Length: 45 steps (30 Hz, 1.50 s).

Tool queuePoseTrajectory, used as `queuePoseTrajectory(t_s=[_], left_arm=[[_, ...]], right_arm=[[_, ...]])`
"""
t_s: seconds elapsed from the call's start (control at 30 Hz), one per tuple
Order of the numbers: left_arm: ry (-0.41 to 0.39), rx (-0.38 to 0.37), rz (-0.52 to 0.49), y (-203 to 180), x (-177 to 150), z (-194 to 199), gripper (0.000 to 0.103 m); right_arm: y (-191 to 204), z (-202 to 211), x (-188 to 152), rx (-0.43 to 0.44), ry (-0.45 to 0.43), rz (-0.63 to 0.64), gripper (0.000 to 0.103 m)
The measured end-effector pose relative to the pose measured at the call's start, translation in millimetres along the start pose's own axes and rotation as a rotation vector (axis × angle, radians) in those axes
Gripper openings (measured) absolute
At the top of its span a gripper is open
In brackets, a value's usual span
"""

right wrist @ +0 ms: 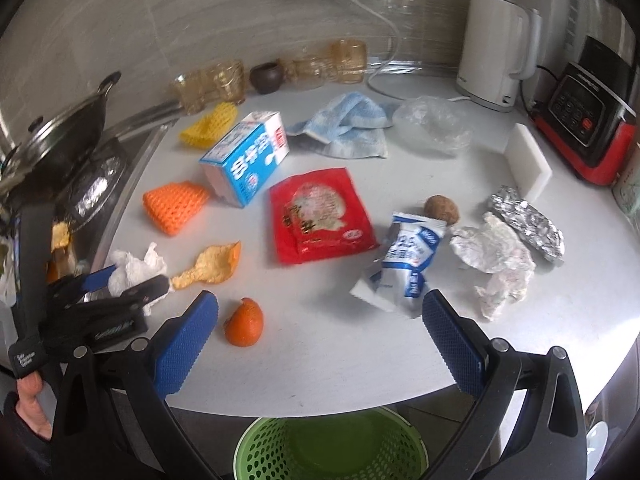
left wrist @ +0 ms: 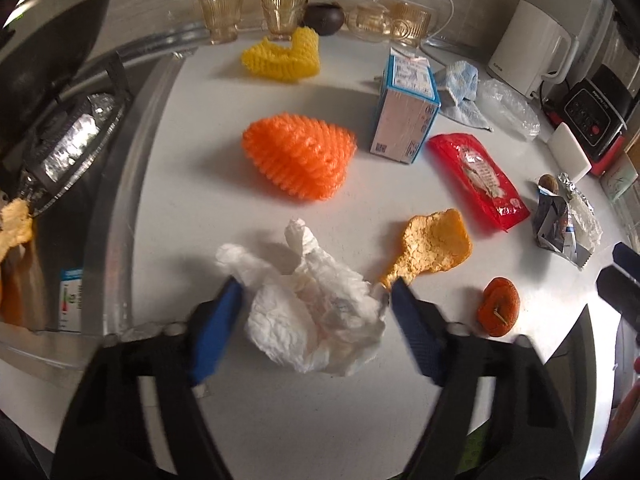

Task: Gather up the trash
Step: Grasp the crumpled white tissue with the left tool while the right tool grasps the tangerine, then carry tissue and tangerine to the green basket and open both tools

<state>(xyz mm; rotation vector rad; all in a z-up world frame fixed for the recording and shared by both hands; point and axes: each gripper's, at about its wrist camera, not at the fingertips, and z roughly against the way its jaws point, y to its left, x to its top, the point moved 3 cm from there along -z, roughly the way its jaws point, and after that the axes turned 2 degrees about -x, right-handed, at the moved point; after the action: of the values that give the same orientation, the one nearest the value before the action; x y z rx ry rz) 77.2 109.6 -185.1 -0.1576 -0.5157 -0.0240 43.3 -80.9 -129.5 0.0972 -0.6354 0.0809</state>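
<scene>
The left gripper (left wrist: pixel 316 304) brackets the crumpled white tissue (left wrist: pixel 316 312) at the white counter's (left wrist: pixel 320 420) near edge, fingers apart, pads not yet pressing, likely because it is the closest scrap. The right gripper (right wrist: pixel 320 320) hangs open, empty, above the green mesh bin (right wrist: pixel 332 448), between the orange peel (right wrist: pixel 244 322) and the blue-white wrapper (right wrist: pixel 404 268).

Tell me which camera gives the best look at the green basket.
Right wrist view: the green basket sits below the counter edge, between the right hand-held gripper fingers, its mesh rim and inside visible. The left wrist view shows only a blurred green sliver.
</scene>
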Motion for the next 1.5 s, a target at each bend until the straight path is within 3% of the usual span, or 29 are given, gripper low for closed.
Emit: queuePoseTrajectory(t_s=[0.07,0.2,0.27,0.4,0.6,0.67,0.9,1.1,1.23,1.5], left_arm=[[-0.004,-0.028,0.013,3.1,-1.3,-0.8,0.052],[-0.031,-0.065,-0.001,5.3,-2.0,3.5,0.038],[-0.049,-0.073,-0.020,4.5,-1.4,6.8,0.031],[-0.077,-0.095,-0.044,4.4,0.6,14.1,0.025],[-0.084,-0.138,-0.058,11.1,-1.4,22.1,0.023],[-0.080,-0.155,-0.060,13.8,-3.0,25.3,0.023],[-0.080,-0.207,-0.135,4.0,-10.2,48.3,0.023],[-0.053,-0.320,-0.286,-50.7,-34.4,90.8,0.023],[0.010,-0.401,-0.310,-92.6,-64.9,106.0,0.023],[0.092,-0.367,-0.297,-166.5,-125.4,113.9,0.026]], right_arm=[[9.9,-6.7,-3.3,0.020,0.011,0.027,0.101],[27.3,-23.2,-10.2,0.048,0.042,0.065,0.101],[33.4,-30.5,-12.6,0.060,0.052,0.068,0.093],[41.1,-46.5,-15.5,0.059,0.082,0.065,0.081],[48.3,-61.7,-19.1,0.056,0.118,0.064,0.050],[49.6,-61.5,-18.9,0.074,0.121,0.053,0.031],[44.5,-42.5,-22.1,0.054,0.106,0.035,0.028],[6.1,22.5,-44.1,0.021,0.086,-0.002,0.028],[-27.6,71.1,-69.7,0.014,0.074,-0.024,0.028],[-73.3,132.0,-116.2,0.029,0.040,-0.010,0.028]])
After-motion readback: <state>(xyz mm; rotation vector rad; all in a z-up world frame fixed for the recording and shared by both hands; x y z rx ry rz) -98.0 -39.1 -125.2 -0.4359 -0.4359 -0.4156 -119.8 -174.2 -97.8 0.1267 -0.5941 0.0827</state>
